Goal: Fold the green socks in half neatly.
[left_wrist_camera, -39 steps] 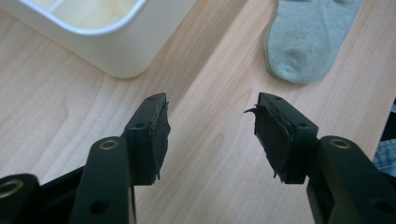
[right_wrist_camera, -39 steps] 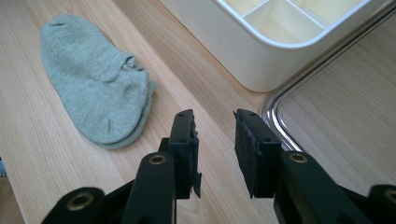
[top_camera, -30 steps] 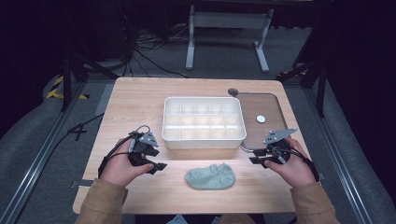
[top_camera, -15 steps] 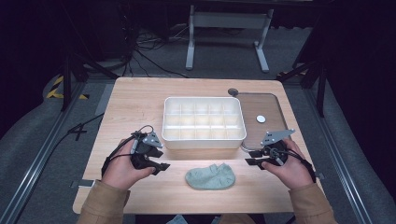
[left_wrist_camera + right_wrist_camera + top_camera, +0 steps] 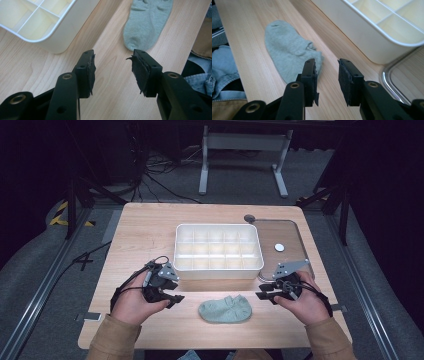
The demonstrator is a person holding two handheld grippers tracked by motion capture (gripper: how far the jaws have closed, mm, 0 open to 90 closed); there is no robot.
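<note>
Sock (image 5: 225, 309) is lying flat on the table (image 5: 145, 230) near the front edge, between my two grippers, just in front of the white divided bin (image 5: 218, 248). From the high view I'm holding the left gripper (image 5: 172, 296) to the sock's left and the right gripper (image 5: 264, 295) to its right, both pointing inward at it, neither touching it. A clear lid (image 5: 280, 247) is lying right of the bin with a round white knob (image 5: 279, 247) on it.

Left gripper view: I'm seeing the left gripper (image 5: 112, 67) with its jaws standing apart over bare wood, nothing between the pads (image 5: 90, 73). They've just been closing in. The sock's (image 5: 146, 22) rounded end is sitting just beyond the jaw tips, and the bin's (image 5: 62, 35) corner is off to the upper left.

Right gripper view: I'm seeing the right gripper (image 5: 327, 71) with its jaws parted too, having just been narrowing, empty gap over the wood. The sock (image 5: 289, 52) is lying just past and behind the one jaw, its edge reaching toward the gap; I can't tell whether that jaw is brushing it. The bin's (image 5: 362, 37) wall is running across the upper right, with the lid's (image 5: 395, 95) rim below it.
</note>
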